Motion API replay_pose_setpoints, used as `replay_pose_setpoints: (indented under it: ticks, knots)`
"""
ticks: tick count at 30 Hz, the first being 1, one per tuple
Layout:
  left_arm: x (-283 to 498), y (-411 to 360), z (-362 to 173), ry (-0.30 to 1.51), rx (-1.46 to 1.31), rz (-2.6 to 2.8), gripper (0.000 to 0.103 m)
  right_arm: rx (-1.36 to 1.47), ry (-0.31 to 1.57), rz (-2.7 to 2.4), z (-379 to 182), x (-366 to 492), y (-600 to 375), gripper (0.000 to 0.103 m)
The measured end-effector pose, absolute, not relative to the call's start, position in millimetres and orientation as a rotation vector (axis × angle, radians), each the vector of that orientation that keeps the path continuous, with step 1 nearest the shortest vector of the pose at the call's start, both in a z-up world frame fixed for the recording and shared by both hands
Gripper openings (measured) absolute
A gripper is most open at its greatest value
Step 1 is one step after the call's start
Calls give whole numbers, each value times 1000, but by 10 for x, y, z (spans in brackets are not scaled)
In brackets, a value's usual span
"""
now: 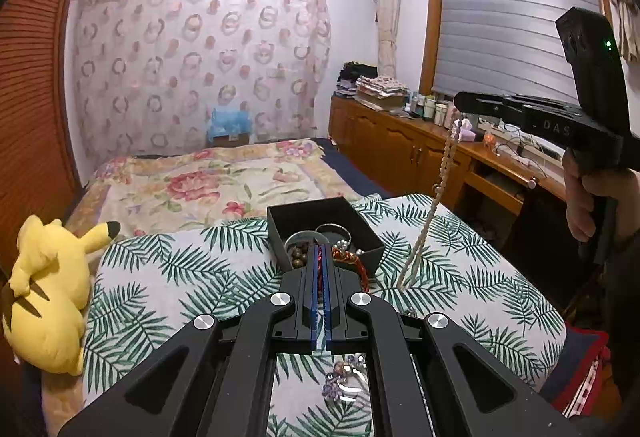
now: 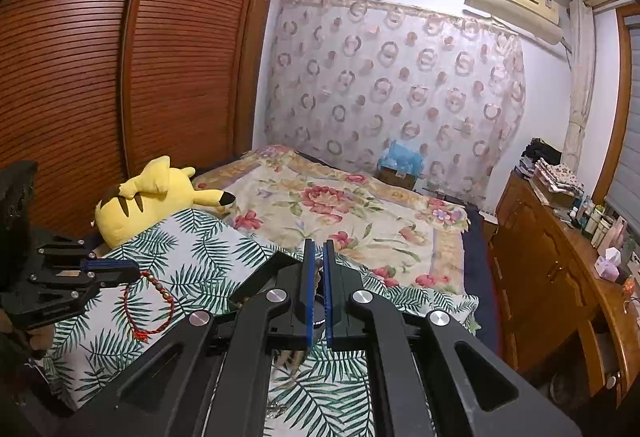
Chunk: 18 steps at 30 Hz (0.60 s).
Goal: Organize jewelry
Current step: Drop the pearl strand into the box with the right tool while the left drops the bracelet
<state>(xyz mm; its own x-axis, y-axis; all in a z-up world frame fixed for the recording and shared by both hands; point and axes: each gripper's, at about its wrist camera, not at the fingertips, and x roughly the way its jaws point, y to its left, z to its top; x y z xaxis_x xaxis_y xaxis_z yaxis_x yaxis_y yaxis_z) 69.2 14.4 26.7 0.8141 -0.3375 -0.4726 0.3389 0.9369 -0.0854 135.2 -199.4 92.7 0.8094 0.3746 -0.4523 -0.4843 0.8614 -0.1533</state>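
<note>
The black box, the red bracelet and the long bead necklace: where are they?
Black box [image 1: 362,243], left wrist view: right wall.
Red bracelet [image 2: 127,307], right wrist view: left side of its cord loop.
Bead necklace [image 1: 434,203], left wrist view: mid hanging strand.

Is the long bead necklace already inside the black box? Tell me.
No: the bead necklace hangs from the right gripper, its lower end on the leaf-print cloth beside the black box.

There were 2 grippers [image 1: 320,261] [image 2: 316,269], 1 black box [image 1: 316,215], 1 red bracelet [image 2: 146,311], 1 long bead necklace [image 1: 434,201], 1 yellow plush toy [image 1: 44,297] and 1 bed [image 1: 208,177].
</note>
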Motion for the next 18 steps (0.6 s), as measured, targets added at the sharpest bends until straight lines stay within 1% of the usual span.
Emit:
replay_pose_setpoints:
  ticks: [18]
  knots:
    - [1379,-84,226,538,25,-365,1,-288,363,528,1164,1964,-1745,5]
